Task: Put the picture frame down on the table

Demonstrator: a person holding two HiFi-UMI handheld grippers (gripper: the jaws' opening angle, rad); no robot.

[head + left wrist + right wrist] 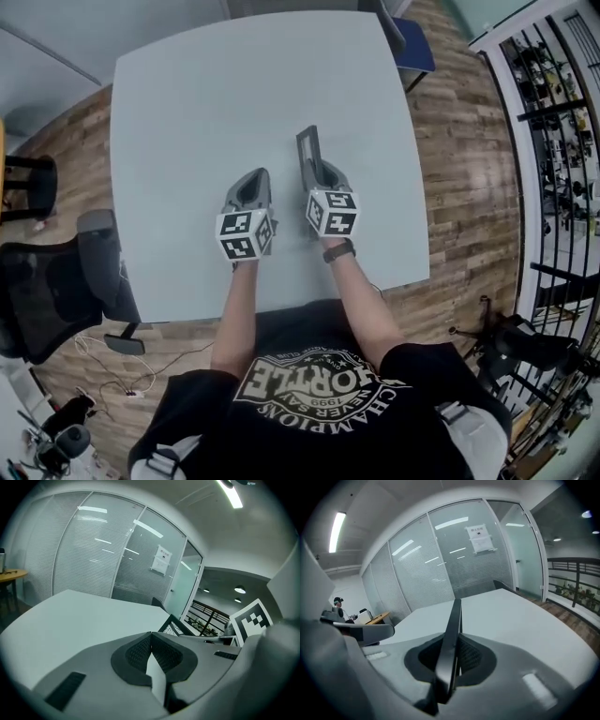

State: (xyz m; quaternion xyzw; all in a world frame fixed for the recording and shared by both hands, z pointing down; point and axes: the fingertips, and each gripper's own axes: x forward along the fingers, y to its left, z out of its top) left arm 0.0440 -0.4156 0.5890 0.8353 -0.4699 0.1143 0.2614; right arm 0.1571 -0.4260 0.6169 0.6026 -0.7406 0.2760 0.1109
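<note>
The right gripper point(322, 176) clamps 1 edge of the picture frame point(307, 152), held upright over the table's point(187, 103) middle. The frame looks thin, stiff, light and probably fragile, so an edge grip suits it. The left gripper point(251, 190), over the table's near half, is closed on nothing.

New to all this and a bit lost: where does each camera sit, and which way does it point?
Head view: on the person's head, looking steeply down at the table; both forearms, left gripper and right gripper show.
Left gripper view: on the left gripper, looking along its shut jaws across the table.
Right gripper view: on the right gripper, looking along jaws shut on the picture frame.
Shared: all three show the table.
</note>
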